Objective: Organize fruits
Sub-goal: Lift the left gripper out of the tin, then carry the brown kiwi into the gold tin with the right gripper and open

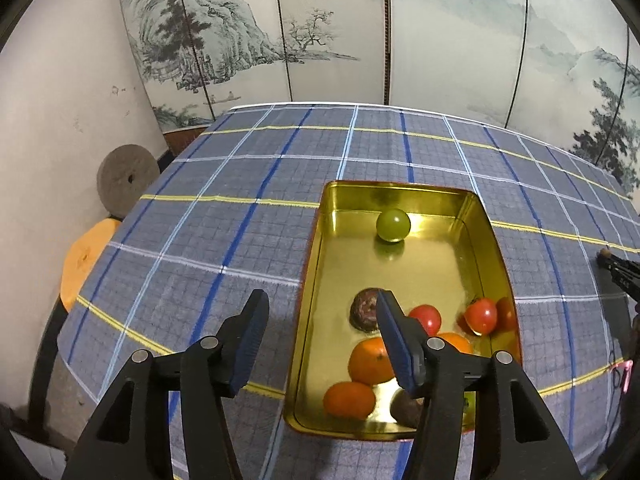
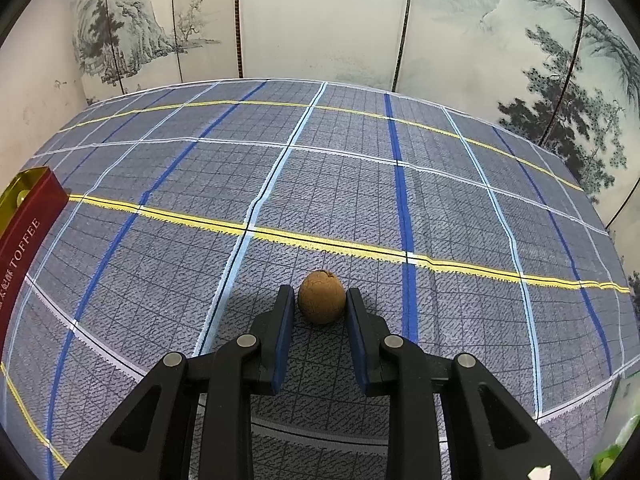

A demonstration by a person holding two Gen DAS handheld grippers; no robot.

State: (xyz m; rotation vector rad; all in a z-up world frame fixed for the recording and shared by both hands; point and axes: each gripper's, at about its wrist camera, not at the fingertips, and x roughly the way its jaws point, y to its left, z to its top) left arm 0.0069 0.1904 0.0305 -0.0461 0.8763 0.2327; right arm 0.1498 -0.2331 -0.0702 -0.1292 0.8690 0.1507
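Note:
A gold tin tray with a red outside lies on the checked cloth and holds a green grape, two tomatoes, oranges and dark brown fruits. My left gripper is open and empty, hovering over the tray's near left rim. In the right wrist view a small brown cracked fruit lies on the cloth between the fingertips of my right gripper. The jaws stand open on both sides of it, with a narrow gap to each pad. The tray's red side shows at the far left.
The checked blue tablecloth covers the table. A painted folding screen stands behind it. An orange stool and a grey stone disc sit left of the table. Something green lies at the right wrist view's lower right corner.

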